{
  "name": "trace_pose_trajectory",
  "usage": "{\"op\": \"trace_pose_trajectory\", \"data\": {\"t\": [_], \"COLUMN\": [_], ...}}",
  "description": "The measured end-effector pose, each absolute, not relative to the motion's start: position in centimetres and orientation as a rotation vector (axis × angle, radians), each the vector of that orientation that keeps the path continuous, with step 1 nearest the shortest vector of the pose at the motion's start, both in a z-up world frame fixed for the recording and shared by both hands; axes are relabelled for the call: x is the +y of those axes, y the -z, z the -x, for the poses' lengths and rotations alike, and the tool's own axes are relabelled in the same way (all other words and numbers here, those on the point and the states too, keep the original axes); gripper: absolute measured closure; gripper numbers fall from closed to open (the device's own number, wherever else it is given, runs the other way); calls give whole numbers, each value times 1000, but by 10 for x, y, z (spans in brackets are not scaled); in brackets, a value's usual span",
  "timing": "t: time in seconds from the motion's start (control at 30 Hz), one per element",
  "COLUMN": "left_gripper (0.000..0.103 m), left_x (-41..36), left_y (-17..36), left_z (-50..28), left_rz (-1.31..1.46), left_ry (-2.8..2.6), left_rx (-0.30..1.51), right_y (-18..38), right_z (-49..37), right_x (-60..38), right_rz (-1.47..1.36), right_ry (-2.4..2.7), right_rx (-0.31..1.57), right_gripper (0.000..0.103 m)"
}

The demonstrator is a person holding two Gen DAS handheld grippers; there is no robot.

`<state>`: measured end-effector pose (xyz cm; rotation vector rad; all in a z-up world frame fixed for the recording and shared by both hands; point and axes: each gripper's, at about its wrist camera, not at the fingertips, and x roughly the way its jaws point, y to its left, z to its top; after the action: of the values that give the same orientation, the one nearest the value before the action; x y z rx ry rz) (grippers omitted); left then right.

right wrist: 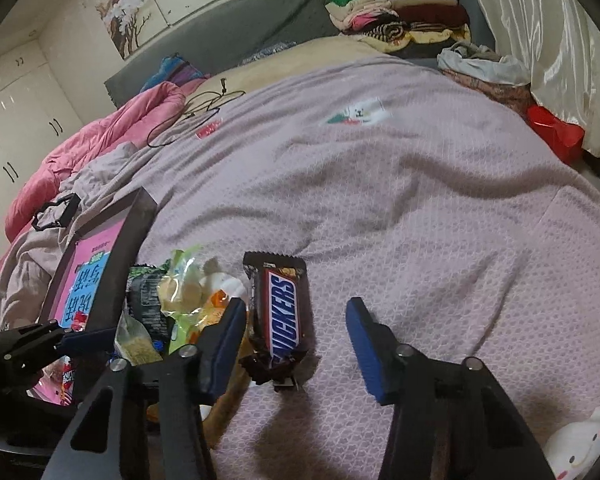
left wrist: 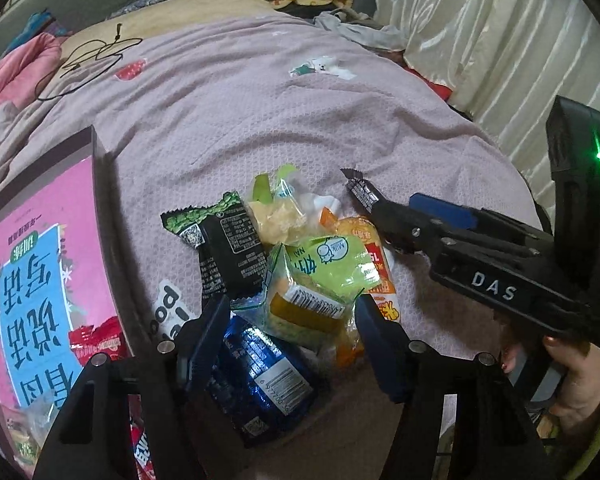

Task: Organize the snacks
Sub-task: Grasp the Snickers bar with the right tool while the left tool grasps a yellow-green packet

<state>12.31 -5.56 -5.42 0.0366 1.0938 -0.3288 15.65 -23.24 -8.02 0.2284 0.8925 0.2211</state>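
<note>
Right wrist: glossy rectangular Snickers bar (right wrist: 282, 312)

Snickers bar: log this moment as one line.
Snickers bar: lying on blanket, between pads of right tool, ungripped | left tool: open over snack pile | box: left of pile

My blue finger pads (right wrist: 228, 344) look ribbed and matt. The Snickers bar (right wrist: 282, 312) wears glossy plastic wrap. Under it the mauve blanket (right wrist: 420, 220) is waffle-textured cloth; the far curtain (right wrist: 540, 40) is shiny satin.
</note>
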Motion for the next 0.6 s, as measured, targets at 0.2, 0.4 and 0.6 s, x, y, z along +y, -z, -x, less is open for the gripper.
{"op": "trace_pose_trajectory", "data": {"t": [0.2, 0.4, 0.6], "left_gripper": [36, 36, 36], "left_x": [-56, -58, -55], "left_y": [55, 55, 58], "left_z": [-128, -131, -137], "left_rz": [-56, -97, -71], "left_ry": [350, 400, 425], "left_rx": [1092, 1087, 1099], "right_y": [85, 86, 88], "right_z": [-162, -164, -166], "right_x": [-226, -222, -216], "right_rz": [-225, -229, -214], "right_ry": [-252, -271, -285], "right_rx": [901, 905, 909], "right_gripper": [64, 68, 69]}}
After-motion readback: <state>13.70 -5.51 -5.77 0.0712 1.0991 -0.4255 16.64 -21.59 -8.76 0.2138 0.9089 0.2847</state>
